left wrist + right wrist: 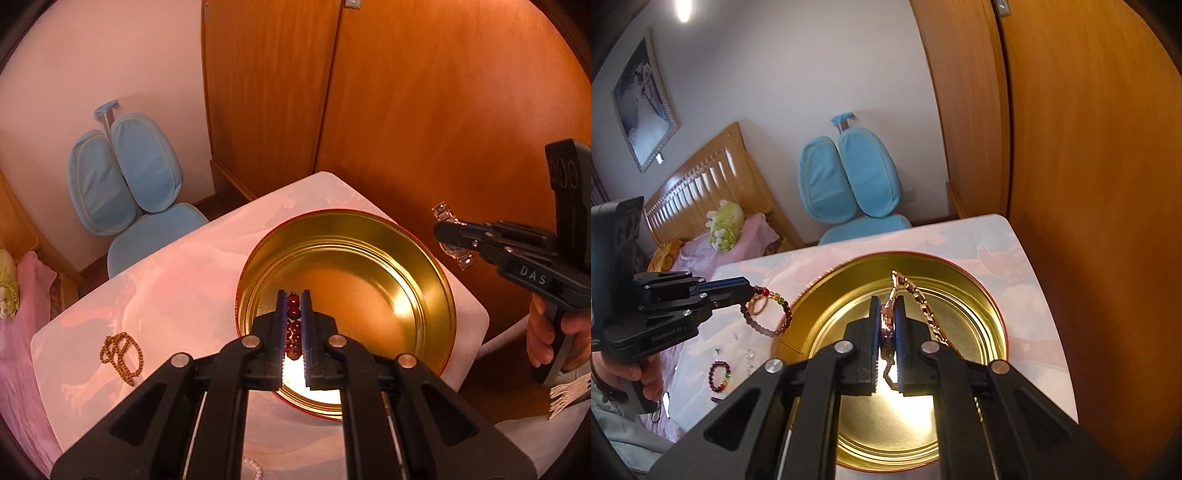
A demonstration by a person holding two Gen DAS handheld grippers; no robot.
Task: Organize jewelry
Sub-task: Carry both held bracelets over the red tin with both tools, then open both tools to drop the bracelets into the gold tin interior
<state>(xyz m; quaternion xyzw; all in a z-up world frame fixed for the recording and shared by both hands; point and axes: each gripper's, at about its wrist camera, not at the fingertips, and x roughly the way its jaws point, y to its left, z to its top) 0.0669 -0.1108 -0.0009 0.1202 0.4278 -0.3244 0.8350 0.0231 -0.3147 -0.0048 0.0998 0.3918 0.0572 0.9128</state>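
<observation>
A round gold tin (369,236) (990,306) with a red outside sits on the small white table. My left gripper (294,295) is shut on a dark red bead bracelet (293,321), held over the tin's near left side; the bracelet hangs as a loop (768,314) in the right wrist view. My right gripper (887,301) is shut on a metal-link watch (923,299), held above the tin. In the left wrist view it (441,230) holds the watch (456,251) at the tin's far right rim.
A tan bead necklace (122,352) lies on the table's left. White beads (255,467) show at the near edge. A second red bracelet (720,374) and small clear pieces (750,354) lie on the table. A wooden wardrobe (443,92) stands behind; a blue chair (140,184) stands left.
</observation>
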